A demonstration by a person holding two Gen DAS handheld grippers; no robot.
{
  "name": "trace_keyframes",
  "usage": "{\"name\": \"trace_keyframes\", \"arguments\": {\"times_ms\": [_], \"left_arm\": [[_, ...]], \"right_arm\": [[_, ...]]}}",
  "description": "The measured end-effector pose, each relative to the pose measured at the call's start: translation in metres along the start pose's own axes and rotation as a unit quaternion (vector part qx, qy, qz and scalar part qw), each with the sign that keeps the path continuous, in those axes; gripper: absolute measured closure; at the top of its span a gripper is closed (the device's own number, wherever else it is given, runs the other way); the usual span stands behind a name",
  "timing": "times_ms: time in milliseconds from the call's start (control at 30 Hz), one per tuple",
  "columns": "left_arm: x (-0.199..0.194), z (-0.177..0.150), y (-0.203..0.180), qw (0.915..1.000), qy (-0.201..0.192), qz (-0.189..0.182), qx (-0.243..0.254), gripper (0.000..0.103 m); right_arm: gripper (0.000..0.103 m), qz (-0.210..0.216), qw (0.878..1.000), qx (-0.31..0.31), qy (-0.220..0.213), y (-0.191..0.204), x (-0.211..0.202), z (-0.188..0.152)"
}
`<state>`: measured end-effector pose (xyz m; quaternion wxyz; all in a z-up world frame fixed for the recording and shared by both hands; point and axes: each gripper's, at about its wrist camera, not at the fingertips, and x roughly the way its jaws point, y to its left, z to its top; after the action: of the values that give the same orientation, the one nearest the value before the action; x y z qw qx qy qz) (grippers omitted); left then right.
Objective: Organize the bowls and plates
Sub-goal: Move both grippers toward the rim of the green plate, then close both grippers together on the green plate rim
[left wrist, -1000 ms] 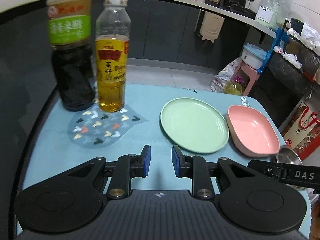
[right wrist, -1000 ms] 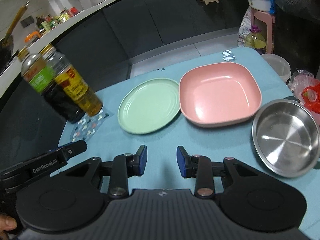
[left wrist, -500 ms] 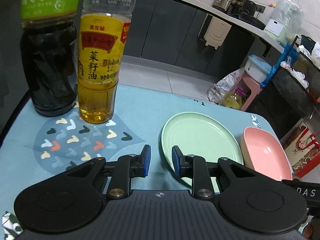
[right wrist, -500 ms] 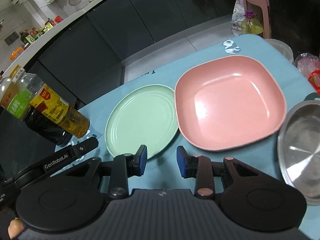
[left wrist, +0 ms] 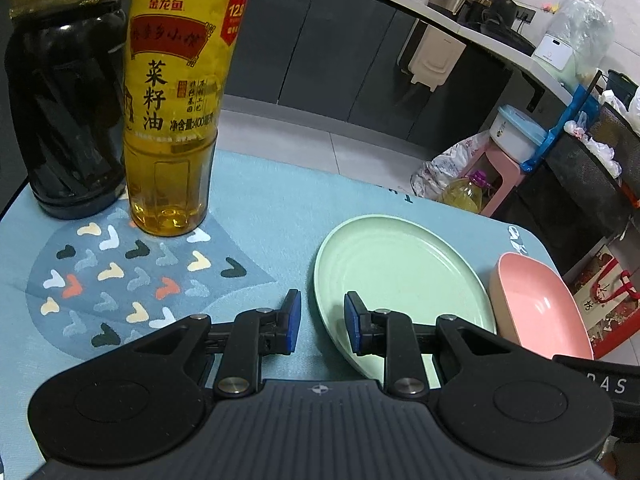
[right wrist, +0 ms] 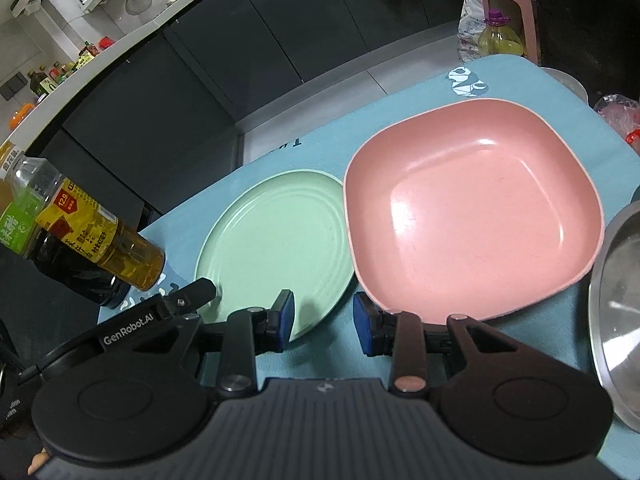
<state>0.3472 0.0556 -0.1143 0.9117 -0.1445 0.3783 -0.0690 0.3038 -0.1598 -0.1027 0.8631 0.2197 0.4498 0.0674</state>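
- The steel bowl (right wrist: 618, 312) is cut off by the right edge in the right wrist view;
- the near rim of the green plate (left wrist: 400, 280) is hidden behind the left tool (left wrist: 320, 322);
- both bottle tops are cropped by the left wrist view's upper edge: the dark bottle (left wrist: 64, 120) and the oil bottle (left wrist: 176, 112).

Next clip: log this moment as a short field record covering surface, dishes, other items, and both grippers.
surface: blue mat
green plate: round, flat on mat, left of pink dish
pink dish: square, empty, rim close beside plate
steel bowl: at right edge, partly cut off
bottles: yellow oil bottle beside dark bottle, upright
left gripper: open, empty, at plate's near-left rim
right gripper: open, empty, before plate and pink dish
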Motion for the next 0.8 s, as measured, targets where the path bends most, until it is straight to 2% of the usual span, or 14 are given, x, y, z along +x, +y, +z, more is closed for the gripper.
{"name": "trace_keyframes", "arguments": {"times_ms": [200,233,333,800], "left_arm": [[-0.001,-0.004,-0.001,0.9999,-0.007,-0.001,0.013,0.083],[-0.001,-0.006,-0.002,0.9998,-0.008,-0.001,0.020,0.083],[-0.003,-0.009,-0.007,0.9992,-0.012,0.011,0.036,0.085],[-0.022,-0.010,-0.008,0.9970,-0.023,0.033,0.066,0.088]], "right_arm": [[0.073,0.000,1.000,-0.011,-0.011,0.005,0.003,-0.002],[0.075,-0.001,1.000,-0.016,-0.012,0.006,0.003,-0.002],[0.090,-0.009,0.999,-0.029,-0.014,0.006,0.006,-0.002],[0.090,0.008,0.999,-0.042,-0.008,0.011,0.000,-0.006]]}}
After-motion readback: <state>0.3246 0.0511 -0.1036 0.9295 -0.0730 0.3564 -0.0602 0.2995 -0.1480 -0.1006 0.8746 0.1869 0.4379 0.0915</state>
